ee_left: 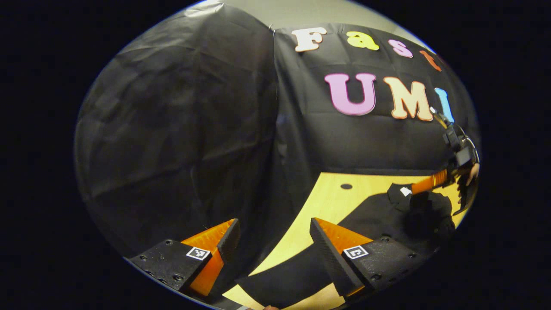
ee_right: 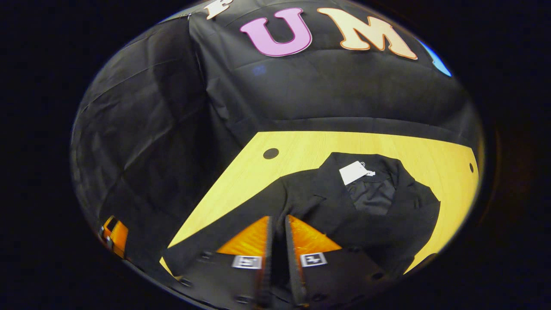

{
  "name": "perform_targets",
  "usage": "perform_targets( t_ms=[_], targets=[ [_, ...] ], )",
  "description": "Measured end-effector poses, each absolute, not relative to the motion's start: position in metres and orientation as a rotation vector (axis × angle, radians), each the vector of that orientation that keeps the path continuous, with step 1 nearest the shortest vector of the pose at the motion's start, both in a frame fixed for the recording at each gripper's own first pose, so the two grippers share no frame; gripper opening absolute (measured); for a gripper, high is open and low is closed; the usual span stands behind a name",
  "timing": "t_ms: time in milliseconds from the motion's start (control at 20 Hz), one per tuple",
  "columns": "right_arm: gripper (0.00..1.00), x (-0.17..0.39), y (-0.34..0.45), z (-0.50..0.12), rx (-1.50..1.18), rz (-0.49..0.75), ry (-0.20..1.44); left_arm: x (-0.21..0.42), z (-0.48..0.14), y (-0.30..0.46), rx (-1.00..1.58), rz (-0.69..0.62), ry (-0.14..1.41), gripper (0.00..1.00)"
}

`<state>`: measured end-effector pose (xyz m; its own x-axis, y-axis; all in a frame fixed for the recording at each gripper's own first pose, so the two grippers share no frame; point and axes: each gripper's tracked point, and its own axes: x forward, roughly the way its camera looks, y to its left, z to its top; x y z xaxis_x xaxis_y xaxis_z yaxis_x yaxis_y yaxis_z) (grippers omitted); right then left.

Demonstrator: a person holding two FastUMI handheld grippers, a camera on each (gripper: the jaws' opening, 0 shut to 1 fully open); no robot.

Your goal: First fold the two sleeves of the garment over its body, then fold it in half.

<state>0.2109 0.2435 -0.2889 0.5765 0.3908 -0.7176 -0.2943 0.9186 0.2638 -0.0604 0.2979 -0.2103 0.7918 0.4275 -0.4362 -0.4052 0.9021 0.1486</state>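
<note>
A pale wooden table (ee_right: 301, 148) stands before the black cloth wall (ee_left: 181, 129).

Between my right gripper's (ee_right: 277, 224) nearly closed jaws it's dark, so I can't tell if cloth is pinched. The garment (ee_right: 370, 215) runs under them, hem cut off below. Beyond my left gripper's (ee_left: 273, 234) jaws, the other gripper is clipped at the edge.

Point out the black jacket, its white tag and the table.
black jacket (ee_right: 400, 215), right gripper view, on its front panel.
white tag (ee_right: 354, 172), right gripper view, at its middle.
table (ee_right: 301, 148), right gripper view, bare wood.
</note>
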Motion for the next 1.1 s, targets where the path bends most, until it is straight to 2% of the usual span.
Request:
perform_targets(
  t_ms=[150,400,600,1000,1100],
  targets=[
    [0.97,0.227,0.231,-0.264,0.114,0.348,0.759,-0.071,-0.247,0.301,0.004,0.439,0.592,0.97],
    [0.98,0.228,0.199,-0.260,0.071,0.309,0.749,-0.086,-0.298,0.295,-0.046,0.418,0.720,0.98],
    [0.98,0.221,0.186,-0.255,0.027,0.307,0.741,-0.104,-0.333,0.290,-0.143,0.463,0.807,0.98],
    [0.97,0.213,0.155,-0.251,0.009,0.278,0.742,-0.134,-0.376,0.293,-0.156,0.537,0.932,0.98],
    [0.98,0.212,0.152,-0.248,0.009,0.272,0.739,-0.133,-0.374,0.294,-0.149,0.541,0.899,0.99]
  ],
)
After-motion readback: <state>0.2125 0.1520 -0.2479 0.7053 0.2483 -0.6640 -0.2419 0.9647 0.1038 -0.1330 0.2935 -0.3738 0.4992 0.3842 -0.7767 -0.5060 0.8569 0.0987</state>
